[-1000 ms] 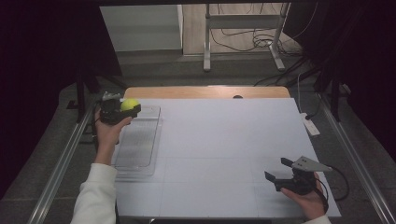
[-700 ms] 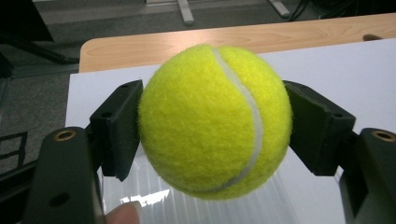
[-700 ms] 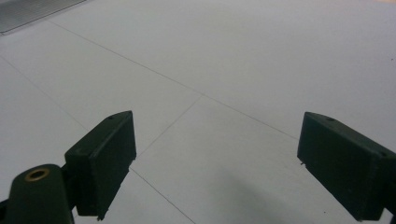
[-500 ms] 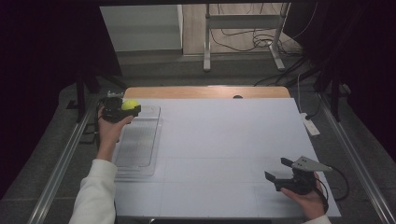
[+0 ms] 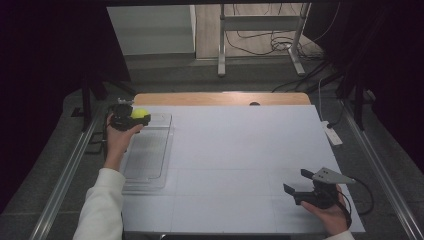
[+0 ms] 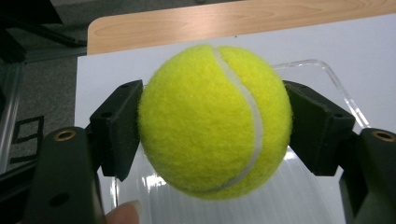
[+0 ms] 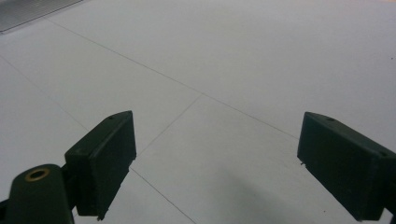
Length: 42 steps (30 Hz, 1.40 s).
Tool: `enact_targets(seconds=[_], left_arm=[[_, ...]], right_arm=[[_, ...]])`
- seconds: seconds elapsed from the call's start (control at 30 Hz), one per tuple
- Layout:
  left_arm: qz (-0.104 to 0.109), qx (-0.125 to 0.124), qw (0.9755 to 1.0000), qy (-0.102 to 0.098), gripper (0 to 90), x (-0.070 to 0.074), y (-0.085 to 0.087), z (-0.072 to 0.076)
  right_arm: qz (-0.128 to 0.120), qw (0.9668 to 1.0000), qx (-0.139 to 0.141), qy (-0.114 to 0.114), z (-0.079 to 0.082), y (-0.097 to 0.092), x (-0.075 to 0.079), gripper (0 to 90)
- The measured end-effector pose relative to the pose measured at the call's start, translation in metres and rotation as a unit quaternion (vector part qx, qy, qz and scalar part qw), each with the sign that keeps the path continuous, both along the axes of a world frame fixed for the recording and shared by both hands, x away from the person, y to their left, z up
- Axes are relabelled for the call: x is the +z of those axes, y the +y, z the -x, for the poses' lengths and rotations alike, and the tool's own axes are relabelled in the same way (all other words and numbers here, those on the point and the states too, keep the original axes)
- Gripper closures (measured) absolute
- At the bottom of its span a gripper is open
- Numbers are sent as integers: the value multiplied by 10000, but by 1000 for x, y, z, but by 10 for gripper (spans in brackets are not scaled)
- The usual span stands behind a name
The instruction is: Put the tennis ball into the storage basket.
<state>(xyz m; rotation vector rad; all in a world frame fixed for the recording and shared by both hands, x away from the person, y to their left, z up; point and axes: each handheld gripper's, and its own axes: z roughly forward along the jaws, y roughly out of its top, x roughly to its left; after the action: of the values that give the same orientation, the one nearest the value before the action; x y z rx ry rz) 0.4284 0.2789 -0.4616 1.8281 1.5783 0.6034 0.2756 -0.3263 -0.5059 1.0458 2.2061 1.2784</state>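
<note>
spanning most of the high view, white bench (image 5: 240, 165) with a wooden strip at its far edge. lying along the left side of that bench, clear plastic tray (image 5: 147, 155), long and shallow. hanging over the tray's far end, left tool (image 5: 131, 120), clenched on a yellow tennis ball (image 6: 212, 121), pads pressed on both sides of the ball, ball clear of the tray floor. resting near the bench's near right corner, right tool (image 5: 300, 187), released, pads wide apart over bare bench, nothing between. likely step: setting the ball down into the tray. risk: letting go from too high, so the ball bounces over the low rim and rolls off across the bench. risk too: round felt slipping from the flat pads if the grip eases early.
</note>
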Motion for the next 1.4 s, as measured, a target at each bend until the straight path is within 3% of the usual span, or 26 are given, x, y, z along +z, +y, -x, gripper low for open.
enact_targets(seconds=[0.83,1.4], left_arm=[[-423,-110,9983,390,268,-16,-7,-9],[-627,-183,9952,728,267,-33,-9,-13]], right_arm=[[7,10000,5,-1,0,0,0,122],[11,10000,0,3,0,0,0,122]])
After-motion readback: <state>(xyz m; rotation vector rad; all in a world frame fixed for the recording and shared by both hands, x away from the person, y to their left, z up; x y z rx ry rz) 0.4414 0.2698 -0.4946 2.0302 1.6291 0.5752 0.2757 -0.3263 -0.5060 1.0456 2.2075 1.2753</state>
